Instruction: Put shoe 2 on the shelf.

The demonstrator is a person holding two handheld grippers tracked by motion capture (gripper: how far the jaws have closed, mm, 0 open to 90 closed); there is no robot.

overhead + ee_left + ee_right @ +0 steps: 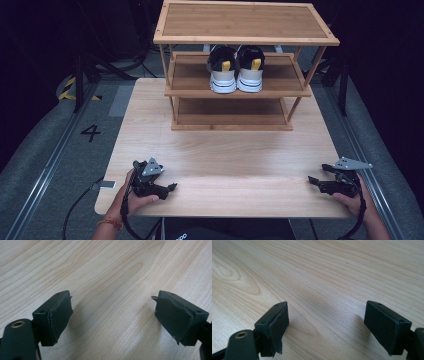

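A pair of white, black and yellow sneakers [235,69] stands heels-out on the middle shelf of a wooden shoe rack [245,27] at the back of the table. My left gripper [173,187] rests near the front left edge, held by a hand, and its jaws point right. In the left gripper view the left gripper [112,312] is open over bare wood. My right gripper [310,179] sits near the front right edge with its jaws pointing left. In the right gripper view the right gripper [325,322] is open, with only wood grain between its pads.
The light wooden table [225,155] lies bare between the rack and the grippers. Grey floor with a painted number 4 [90,132] and metal rails flank the table. Dark stands and cables sit behind the rack.
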